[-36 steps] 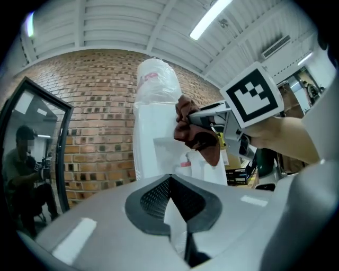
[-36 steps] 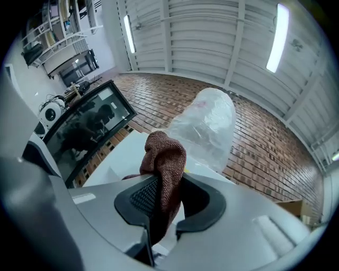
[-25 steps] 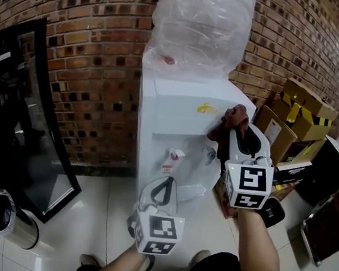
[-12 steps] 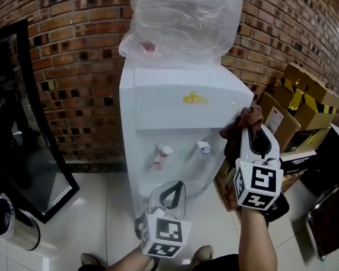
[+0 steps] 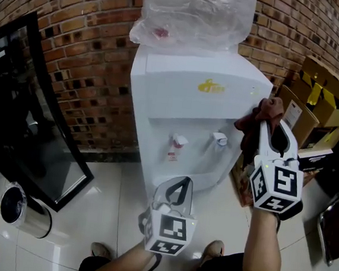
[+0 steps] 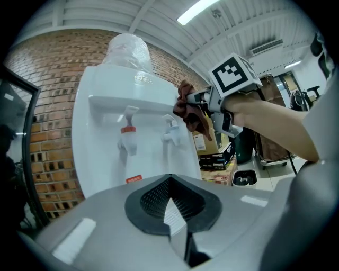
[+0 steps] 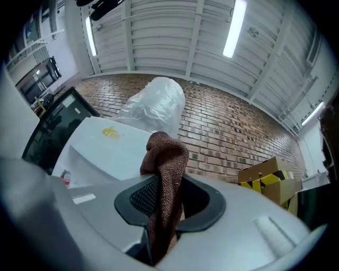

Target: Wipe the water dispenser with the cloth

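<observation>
Inspection finds the white floor-standing water dispenser (image 5: 190, 104) upright against the red brick wall (image 5: 89, 41), with a clear plastic-wrapped bottle (image 5: 193, 12) on top. The right tool (image 5: 272, 130) is clamped on a reddish-brown terry cloth (image 7: 165, 159). Its jaws stand partly apart because of the fabric's thickness, and a bunched fold projects beyond the tips. That fold sits at the dispenser's upper right front corner, touching or just beside it; firm contact cannot be confirmed from any view. The left tool (image 6: 172, 209) hangs low before the cabinet, jaws together and holding nothing, clear of the red-capped tap (image 5: 178, 141) and its neighbour. Recommended for the wiping step: press the projecting fold flat to the panel so that cloth, not the jaw tips, meets the plastic. Sweep in overlapping passes along the top edge and down the side, keep the grip unchanged, and steer around the taps. Risk noted: a loose fold may snag a tap lever.
</observation>
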`<state>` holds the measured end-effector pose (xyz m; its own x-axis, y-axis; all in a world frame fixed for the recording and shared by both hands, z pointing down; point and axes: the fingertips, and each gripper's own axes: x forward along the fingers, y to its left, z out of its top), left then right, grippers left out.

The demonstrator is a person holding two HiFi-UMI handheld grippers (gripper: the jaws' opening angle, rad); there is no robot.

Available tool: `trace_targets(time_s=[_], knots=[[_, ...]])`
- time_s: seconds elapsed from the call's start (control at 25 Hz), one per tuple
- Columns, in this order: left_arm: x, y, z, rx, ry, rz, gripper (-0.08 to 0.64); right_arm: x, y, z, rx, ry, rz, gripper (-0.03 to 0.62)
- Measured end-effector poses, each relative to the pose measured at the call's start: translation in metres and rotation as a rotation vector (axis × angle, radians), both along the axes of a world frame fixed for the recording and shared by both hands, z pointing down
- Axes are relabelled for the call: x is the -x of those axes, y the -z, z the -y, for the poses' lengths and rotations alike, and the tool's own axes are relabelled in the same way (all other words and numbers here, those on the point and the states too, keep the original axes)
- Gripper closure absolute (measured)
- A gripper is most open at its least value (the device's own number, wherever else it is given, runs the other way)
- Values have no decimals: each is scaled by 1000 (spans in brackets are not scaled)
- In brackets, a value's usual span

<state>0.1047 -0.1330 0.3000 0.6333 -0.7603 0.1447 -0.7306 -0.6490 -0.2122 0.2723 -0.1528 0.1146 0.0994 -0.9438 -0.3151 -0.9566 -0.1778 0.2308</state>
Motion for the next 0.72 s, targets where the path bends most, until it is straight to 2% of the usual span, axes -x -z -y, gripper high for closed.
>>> trace_targets(time_s=[0.12, 0.24, 0.4, 0.72], knots=[[29, 2, -1, -4, 54, -9, 560, 23, 10, -10, -34, 50, -3, 488], [68, 2, -1, 9, 134, -38, 560, 64, 16, -18, -49, 127, -29, 488], [105, 20, 0, -46, 211, -46, 560, 124, 23, -30, -70, 216, -98, 488], [157, 23, 4, -28, 291, -81, 560, 235, -6, -28, -46, 391, -197, 488]])
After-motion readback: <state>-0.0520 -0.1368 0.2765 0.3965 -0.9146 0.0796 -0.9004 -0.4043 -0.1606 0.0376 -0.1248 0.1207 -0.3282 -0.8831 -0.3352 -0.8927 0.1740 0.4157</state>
